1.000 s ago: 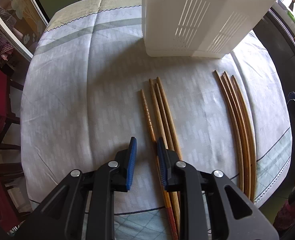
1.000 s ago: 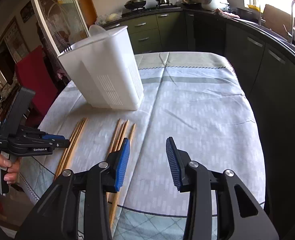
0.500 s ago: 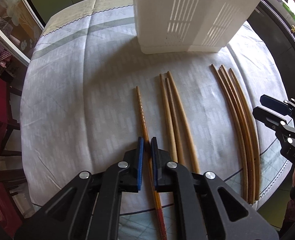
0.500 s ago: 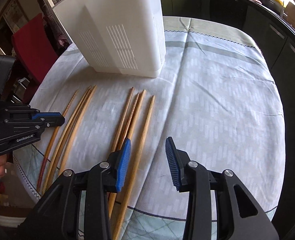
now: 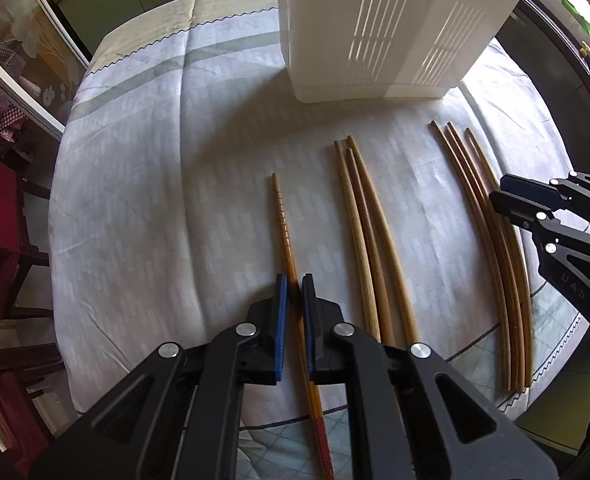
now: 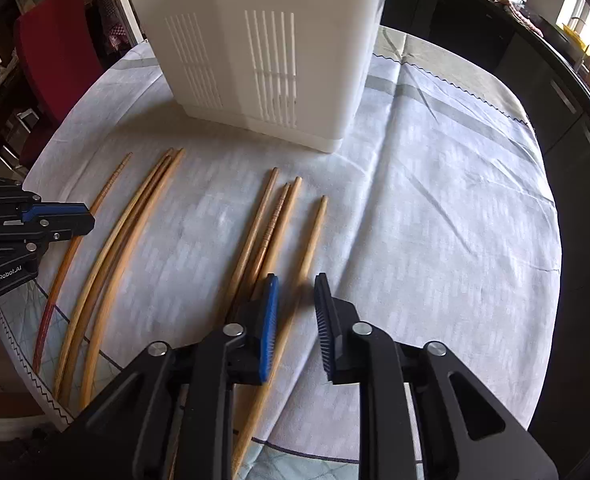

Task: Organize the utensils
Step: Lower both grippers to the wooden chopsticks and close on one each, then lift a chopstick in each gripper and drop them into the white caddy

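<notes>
Left wrist view: a ridged, red-ended chopstick (image 5: 283,220) lies flat on the pale tablecloth (image 5: 155,180), pinched between the blue pads of the left gripper (image 5: 295,292). Just to its right lie three lighter chopsticks (image 5: 359,216) side by side, and further right a darker group (image 5: 479,208). The right gripper (image 6: 295,296) has come over that group, and its jaws have just been closing. They are still apart, with the outermost pale chopstick (image 6: 315,232) on the cloth between them. A white slotted utensil holder (image 5: 375,28) stands upright behind all the chopsticks, apart from their tips.
</notes>
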`<state>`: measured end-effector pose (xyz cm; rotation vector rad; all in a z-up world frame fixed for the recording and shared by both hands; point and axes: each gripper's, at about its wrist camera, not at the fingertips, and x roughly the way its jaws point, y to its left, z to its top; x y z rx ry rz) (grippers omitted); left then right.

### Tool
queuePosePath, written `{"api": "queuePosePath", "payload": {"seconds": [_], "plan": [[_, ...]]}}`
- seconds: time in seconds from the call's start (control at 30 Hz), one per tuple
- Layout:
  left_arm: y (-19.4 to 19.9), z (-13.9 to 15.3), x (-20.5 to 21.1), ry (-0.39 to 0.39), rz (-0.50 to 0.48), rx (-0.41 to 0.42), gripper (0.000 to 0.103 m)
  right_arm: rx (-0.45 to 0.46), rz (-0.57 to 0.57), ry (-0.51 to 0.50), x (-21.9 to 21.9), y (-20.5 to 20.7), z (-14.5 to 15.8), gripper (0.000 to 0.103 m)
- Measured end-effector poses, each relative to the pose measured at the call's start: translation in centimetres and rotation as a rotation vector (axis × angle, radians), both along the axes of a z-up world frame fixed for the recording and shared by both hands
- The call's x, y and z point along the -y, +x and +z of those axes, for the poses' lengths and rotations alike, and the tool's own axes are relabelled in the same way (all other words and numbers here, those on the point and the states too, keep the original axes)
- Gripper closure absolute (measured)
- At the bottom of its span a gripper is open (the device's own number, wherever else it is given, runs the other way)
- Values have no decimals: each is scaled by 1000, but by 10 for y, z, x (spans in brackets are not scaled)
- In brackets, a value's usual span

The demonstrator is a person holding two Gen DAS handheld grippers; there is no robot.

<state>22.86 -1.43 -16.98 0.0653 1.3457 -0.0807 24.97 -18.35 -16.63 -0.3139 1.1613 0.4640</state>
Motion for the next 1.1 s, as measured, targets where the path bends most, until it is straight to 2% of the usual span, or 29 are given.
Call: {"api": "queuePosePath", "payload": {"seconds": [0.13,0.4,0.57,0.77,0.97,1.1], "plan": [[0,1,4,3,-6,0,95,-4,4,-3,-3,1,2,96],[2,8,-8,-33,15,19,96,39,-34,144,29,-3,41,96],[-3,33,-14,-40,4,68,96,109,-41,234,52,-18,79,96],[-18,67,-17,-50,-8,155,96,202,-36,304,74,-53,119,96],[-41,99,-15,-40,-27,254,96,246,-28,318,85,-74,135,96],[-52,113,-15,-48,-28,287,97,256,-23,323,88,-84,139,96]]}}
